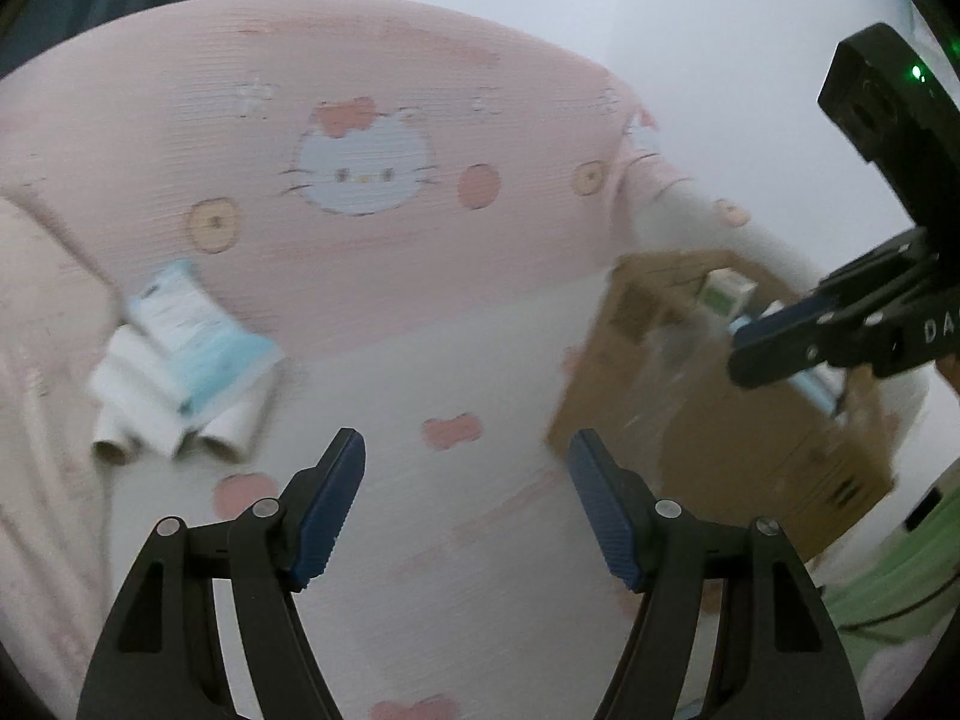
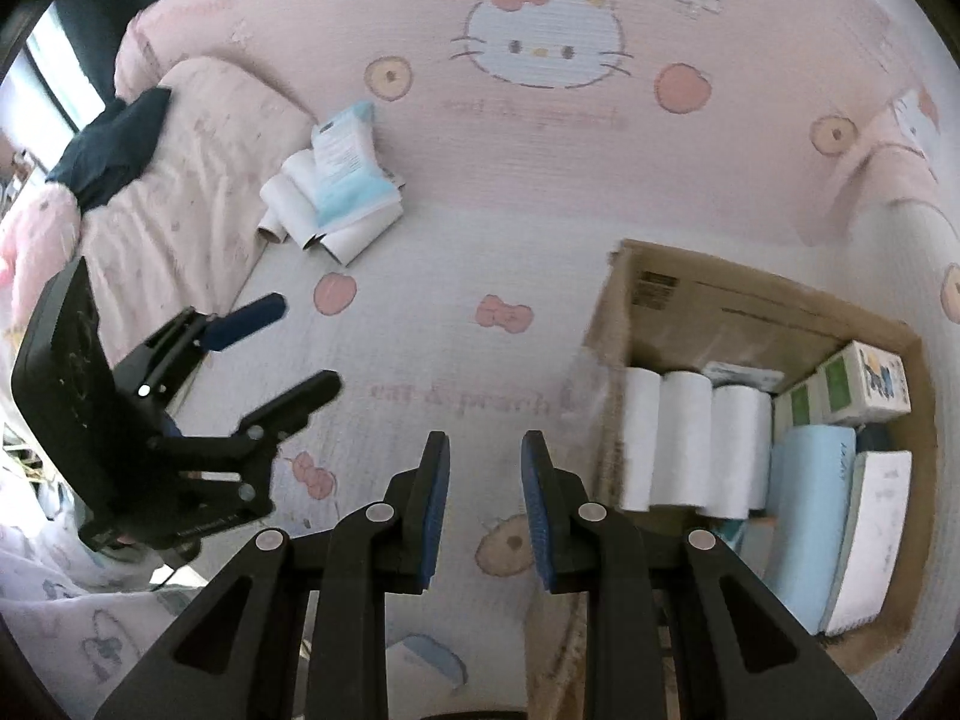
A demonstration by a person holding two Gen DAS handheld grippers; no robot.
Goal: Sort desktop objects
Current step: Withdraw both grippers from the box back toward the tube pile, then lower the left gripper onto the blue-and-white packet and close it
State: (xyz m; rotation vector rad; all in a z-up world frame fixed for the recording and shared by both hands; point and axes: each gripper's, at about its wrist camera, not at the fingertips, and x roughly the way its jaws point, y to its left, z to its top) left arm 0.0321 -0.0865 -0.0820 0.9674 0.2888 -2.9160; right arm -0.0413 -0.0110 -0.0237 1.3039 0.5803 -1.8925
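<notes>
A blue-and-white flat pack [image 1: 192,324] lies on top of white paper rolls [image 1: 144,420] on the pink Hello Kitty bedsheet; the pack [image 2: 348,174] and rolls [image 2: 300,204] also show in the right wrist view at the upper left. A brown cardboard box [image 2: 708,312] at the right holds three white rolls [image 2: 690,438], small green-and-white cartons [image 2: 852,384] and blue and white packs [image 2: 810,504]. My left gripper [image 1: 467,450] is open and empty above the sheet, right of the loose rolls. My right gripper [image 2: 485,444] is open and empty beside the box's left edge.
A dark cloth [image 2: 114,150] lies on a pillow at the far left. A raised pink pillow edge [image 2: 888,162] sits behind the box. The box [image 1: 720,396] is at the right in the left wrist view, with the right gripper over it.
</notes>
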